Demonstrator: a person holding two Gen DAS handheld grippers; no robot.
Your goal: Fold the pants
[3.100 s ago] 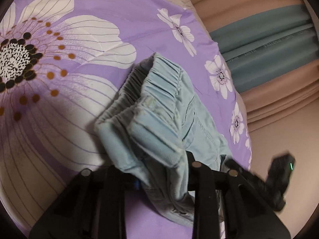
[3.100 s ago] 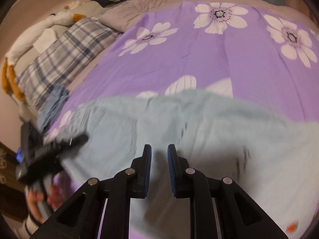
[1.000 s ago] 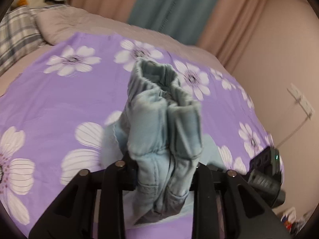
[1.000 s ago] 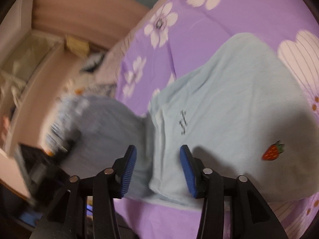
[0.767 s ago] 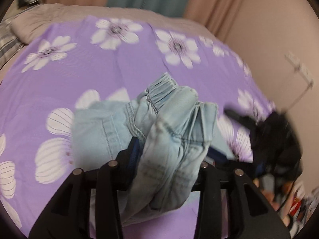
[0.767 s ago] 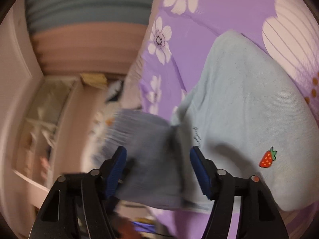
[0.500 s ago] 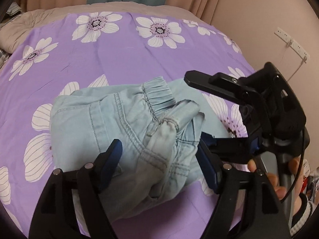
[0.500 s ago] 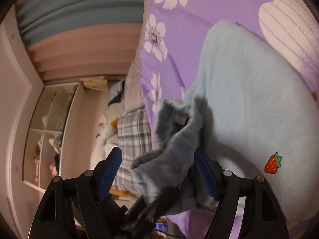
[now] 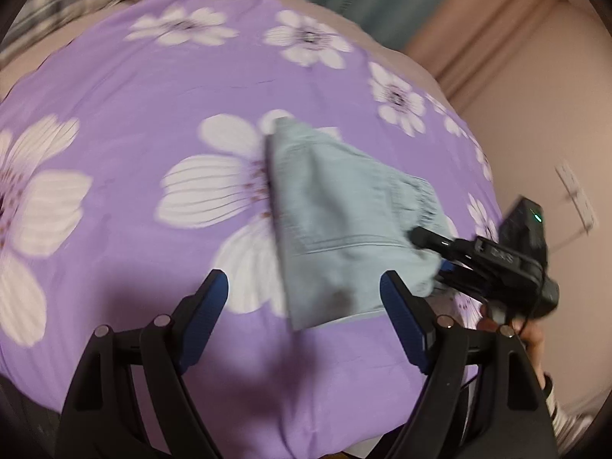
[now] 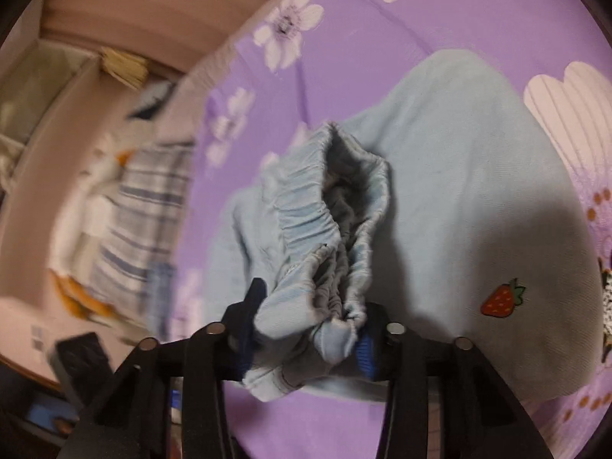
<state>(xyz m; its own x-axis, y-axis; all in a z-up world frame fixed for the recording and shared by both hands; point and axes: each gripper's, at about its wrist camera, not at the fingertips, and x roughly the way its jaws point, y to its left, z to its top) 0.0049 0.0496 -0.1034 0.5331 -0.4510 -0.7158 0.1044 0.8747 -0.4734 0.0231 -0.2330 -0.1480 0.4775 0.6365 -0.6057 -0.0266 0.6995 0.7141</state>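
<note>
While the right tongs [image 10: 306, 329] clamp the denim pants' [image 10: 325, 229] bunched waistband and the left tongs [image 9: 304, 308] gape empty, the fold could slump.

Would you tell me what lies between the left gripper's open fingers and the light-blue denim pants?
Only bare purple flowered bedsheet, in the left wrist view; the left gripper holds nothing, short of the light-blue denim pants.

pants [image 9: 344, 222]: on the bedspread [image 9: 126, 88], ahead of the left gripper [image 9: 304, 317], slightly right of its midline
right gripper [image 9: 440, 252]: at the pants' right edge
waistband [image 10: 329, 229]: bunched between the right gripper's fingers [image 10: 250, 325]
folded garment [image 10: 478, 191]: right of and behind the waistband
pillow [image 10: 149, 206]: far left
</note>
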